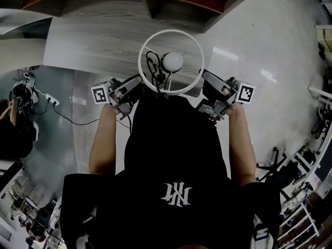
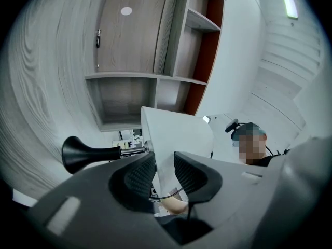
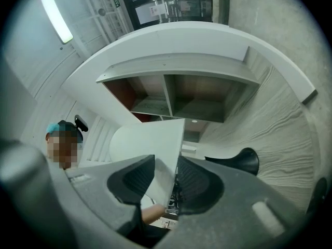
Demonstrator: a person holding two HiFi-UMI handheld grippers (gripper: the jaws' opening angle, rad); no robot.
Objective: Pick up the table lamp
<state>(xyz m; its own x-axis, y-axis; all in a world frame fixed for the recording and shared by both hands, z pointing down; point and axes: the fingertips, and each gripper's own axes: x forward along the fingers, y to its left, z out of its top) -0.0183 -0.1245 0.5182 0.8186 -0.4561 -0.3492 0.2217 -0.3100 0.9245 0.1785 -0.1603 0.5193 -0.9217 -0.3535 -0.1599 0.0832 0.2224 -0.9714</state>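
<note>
In the head view, the table lamp (image 1: 173, 62) is between the two grippers, just beyond the person's black cap (image 1: 176, 191); one looks down into its round white shade (image 1: 171, 31). The left gripper (image 1: 140, 83) reaches the rim of the shade from the left side and the right gripper (image 1: 204, 80) from the right side, each with a marker cube (image 1: 99, 93) at its outer end. Beyond both grippers lies a curved wood-grain surface (image 1: 98, 40). In the left gripper view, the left gripper (image 2: 163, 158) has the white wall of the shade (image 2: 176, 134) between its jaws. Both ribbed pads (image 2: 136, 176) lie against it, so this gripper pinches the shade. The black base (image 2: 78, 153) of the lamp sticks out to the left of the jaws. A shelf unit (image 2: 155, 95) stands beyond them, and another person (image 2: 248, 129) is to their right. In the right gripper view, the right gripper (image 3: 165, 162) pinches the wall of the shade (image 3: 153, 139) between its pads in the same way. Here the black base (image 3: 241, 162) is to the right of the jaws, the shelf unit (image 3: 176, 95) is above them, and the person (image 3: 61, 126) is to their left.
</note>
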